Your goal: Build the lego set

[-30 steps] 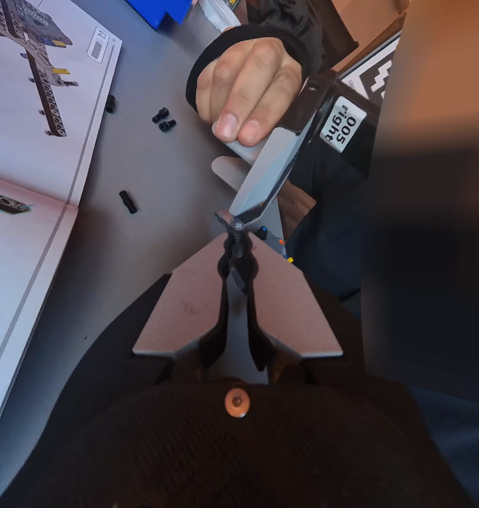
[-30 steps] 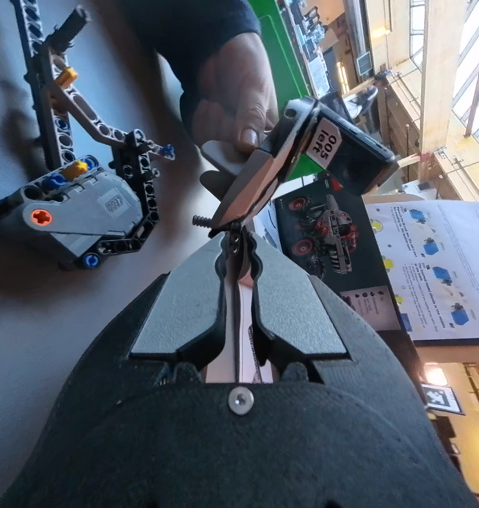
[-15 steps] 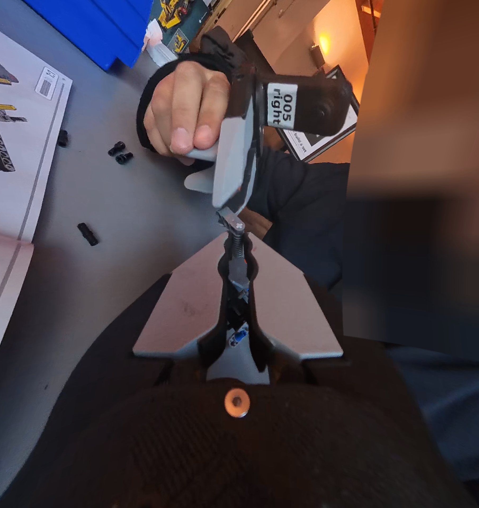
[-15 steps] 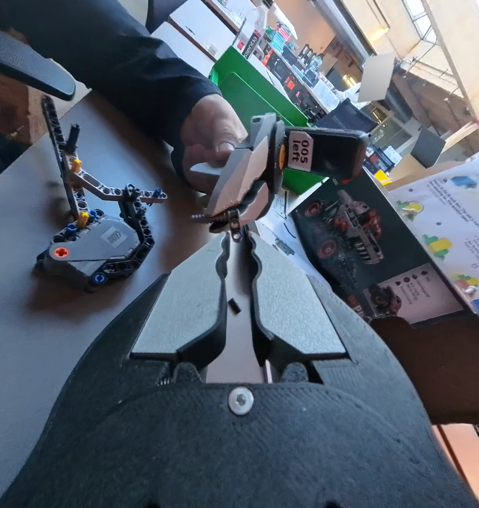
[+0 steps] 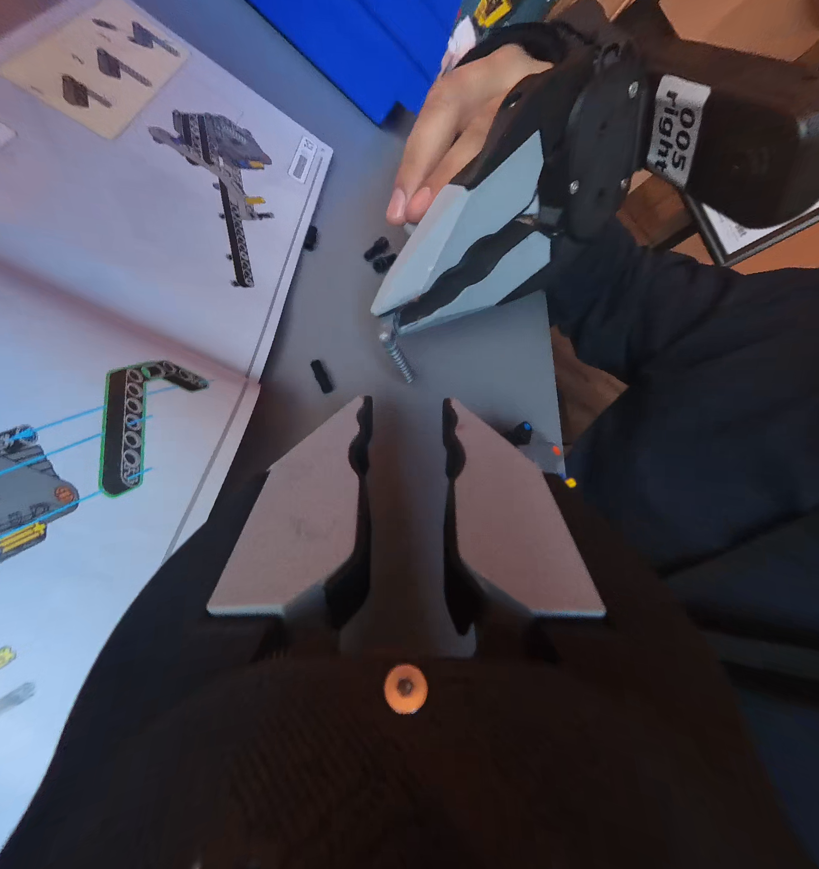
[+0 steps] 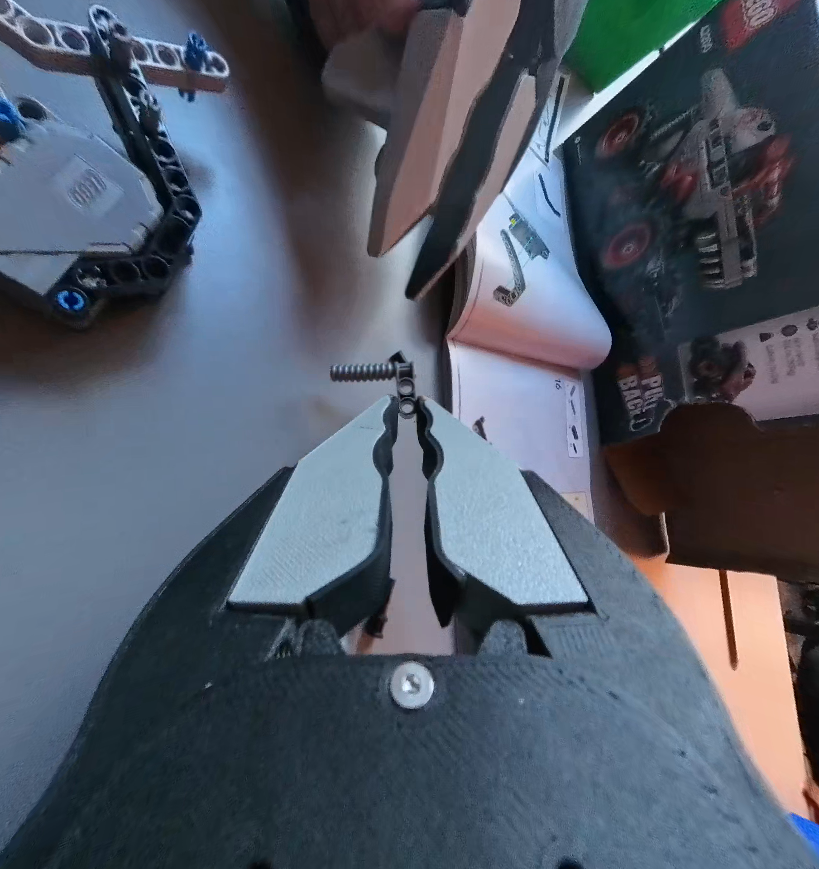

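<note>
Grey plastic and a dark coil make up the shock absorber [image 6: 383, 376] that we pinch by its small black connector end in our right tool [image 6: 406, 408], tips nearly together around it, so the spring juts sideways, free above the table [image 6: 115, 470]. We judge this keeps the free end ready for mounting on the motor assembly [image 6: 83, 188] lying well apart. Our left tool [image 5: 403, 409] stands moderately open, holding nothing, above loose black pins [image 5: 322, 376] beside the instruction booklet [image 5: 115, 282].

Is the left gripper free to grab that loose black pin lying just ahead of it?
Probably yes: the left gripper is open and empty, and the black pin lies on bare table, nothing between them.
</note>
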Available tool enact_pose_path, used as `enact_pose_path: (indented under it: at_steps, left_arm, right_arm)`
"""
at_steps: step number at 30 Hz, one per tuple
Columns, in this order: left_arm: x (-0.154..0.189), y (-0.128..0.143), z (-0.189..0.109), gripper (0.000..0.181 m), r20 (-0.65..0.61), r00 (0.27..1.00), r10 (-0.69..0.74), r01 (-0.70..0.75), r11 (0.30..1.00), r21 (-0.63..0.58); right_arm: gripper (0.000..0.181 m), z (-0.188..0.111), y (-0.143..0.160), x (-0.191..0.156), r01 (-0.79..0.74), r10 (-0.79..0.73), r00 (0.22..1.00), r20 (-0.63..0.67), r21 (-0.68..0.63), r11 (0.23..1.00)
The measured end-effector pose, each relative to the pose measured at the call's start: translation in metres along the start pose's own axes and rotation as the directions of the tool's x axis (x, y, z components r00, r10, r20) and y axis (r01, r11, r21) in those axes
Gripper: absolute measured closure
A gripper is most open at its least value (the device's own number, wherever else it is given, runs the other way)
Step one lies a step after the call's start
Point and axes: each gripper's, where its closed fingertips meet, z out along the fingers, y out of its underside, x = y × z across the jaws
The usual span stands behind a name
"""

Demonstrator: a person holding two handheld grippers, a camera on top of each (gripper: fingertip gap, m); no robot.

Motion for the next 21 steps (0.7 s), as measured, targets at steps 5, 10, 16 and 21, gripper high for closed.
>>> enact_pose_path:
  at_steps: [5, 10, 16, 21]
  left_arm:
    - [0.0, -0.004, 0.01, 0.153, 0.052, 0.998, 0.03, -0.03, 1.0, 0.006]
    - [0.002, 0.003, 0.017, 0.154, 0.025, 1.0, 0.007, -0.006, 1.0, -0.024]
    - [0.017, 0.004, 0.015, 0.172, -0.089, 0.996, -0.023, 0.022, 1.0, -0.019]
    - [0.032, -0.02, -0.002, 0.175, -0.303, 0.941, -0.153, 0.196, 0.973, 0.118]
  right_arm:
    - [0.176, 0.003, -0.011, -0.005, -0.015, 0.015, 1.0, 0.016, 0.003, 1.0]
    - [0.176, 0.004, -0.024, -0.012, 0.019, -0.02, 1.0, 0.018, 0.028, 0.999]
    - [0.176, 0.0, -0.036, -0.012, 0.019, -0.02, 1.0, 0.008, 0.083, 0.996]
    - [0.174, -0.016, -0.056, 0.01, -0.126, 0.139, 0.99, -0.029, 0.27, 0.955]
